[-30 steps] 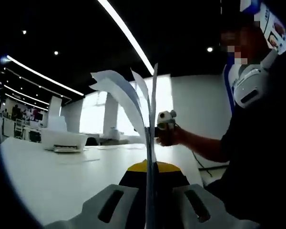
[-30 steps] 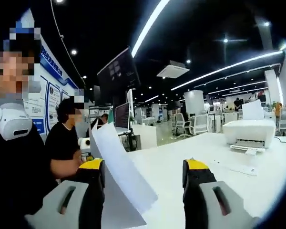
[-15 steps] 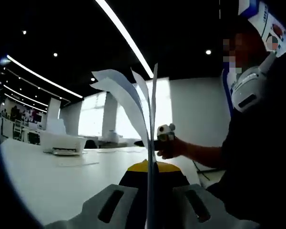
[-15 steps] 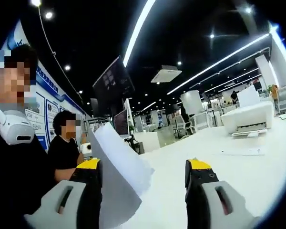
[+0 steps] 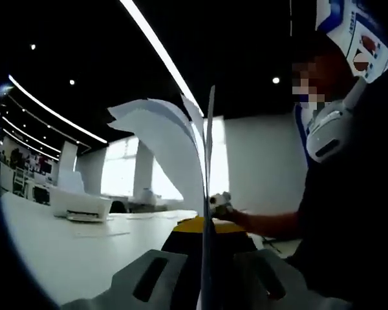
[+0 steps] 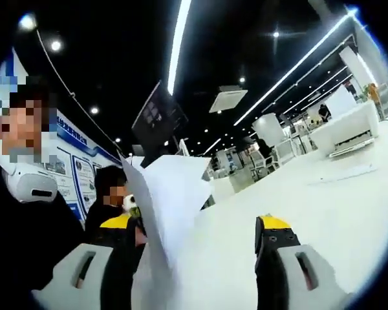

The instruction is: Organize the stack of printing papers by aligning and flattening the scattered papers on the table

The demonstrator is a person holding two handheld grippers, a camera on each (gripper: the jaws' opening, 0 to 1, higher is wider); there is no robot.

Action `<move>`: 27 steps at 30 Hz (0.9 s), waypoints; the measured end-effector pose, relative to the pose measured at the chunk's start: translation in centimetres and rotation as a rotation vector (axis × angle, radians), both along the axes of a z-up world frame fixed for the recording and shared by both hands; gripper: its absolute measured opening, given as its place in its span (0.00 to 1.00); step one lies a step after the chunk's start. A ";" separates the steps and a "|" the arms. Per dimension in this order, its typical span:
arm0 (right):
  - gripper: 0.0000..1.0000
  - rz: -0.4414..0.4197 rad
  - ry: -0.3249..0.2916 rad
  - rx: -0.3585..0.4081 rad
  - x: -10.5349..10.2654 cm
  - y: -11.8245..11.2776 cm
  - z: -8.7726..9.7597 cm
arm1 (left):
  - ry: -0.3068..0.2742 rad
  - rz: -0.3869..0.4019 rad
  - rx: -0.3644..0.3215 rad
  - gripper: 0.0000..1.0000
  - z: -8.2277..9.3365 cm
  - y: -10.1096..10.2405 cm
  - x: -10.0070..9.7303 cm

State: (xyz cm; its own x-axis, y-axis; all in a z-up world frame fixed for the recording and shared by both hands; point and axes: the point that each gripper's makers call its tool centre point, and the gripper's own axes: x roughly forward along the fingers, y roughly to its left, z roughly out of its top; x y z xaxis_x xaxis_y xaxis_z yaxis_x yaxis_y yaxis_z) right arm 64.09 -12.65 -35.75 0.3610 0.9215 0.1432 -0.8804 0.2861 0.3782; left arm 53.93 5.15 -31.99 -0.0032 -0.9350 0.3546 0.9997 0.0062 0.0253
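Several white paper sheets [image 5: 171,145] stand on edge between the jaws of my left gripper [image 5: 205,227], which is shut on them. Their top edges curl over to the left. In the right gripper view the same sheets [image 6: 174,194] rise beside the left jaw of my right gripper [image 6: 195,227], leaning against its yellow tip. That gripper's jaws stand wide apart with nothing pinched between them. The white table [image 5: 58,258] lies below both grippers.
A white printer [image 5: 81,205] [image 6: 346,129] sits far back on the table [image 6: 330,206], with a loose sheet [image 5: 100,232] [image 6: 349,173] in front of it. A person in dark clothes [image 5: 349,213] stands close by. A hand holding a small white device [image 5: 220,201] shows behind the sheets.
Both cameras have tilted, so the table sits lower in each view. The sheets' tops have bent further left in the left gripper view and stand taller in the right gripper view.
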 end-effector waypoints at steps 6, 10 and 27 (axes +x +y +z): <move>0.72 0.062 0.033 0.021 -1.2 2.0 -0.5 | -0.042 -0.050 -0.033 0.05 0.8 0.0 -1.5; 0.72 0.084 0.040 0.025 -1.2 2.4 -0.8 | -0.079 -0.060 -0.026 0.05 1.2 -0.3 -2.3; 0.48 0.188 -0.211 0.041 -5.9 3.2 3.4 | -0.133 -0.099 -0.060 0.05 2.2 -1.4 -3.5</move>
State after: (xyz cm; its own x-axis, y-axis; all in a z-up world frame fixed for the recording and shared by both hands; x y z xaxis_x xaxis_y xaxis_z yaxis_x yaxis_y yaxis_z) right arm 58.15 -9.45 -32.30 0.1426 0.9613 0.2356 -0.9770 0.0986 0.1890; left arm 50.39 3.75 -29.82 -0.1449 -0.9051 0.3997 0.9833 -0.0869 0.1597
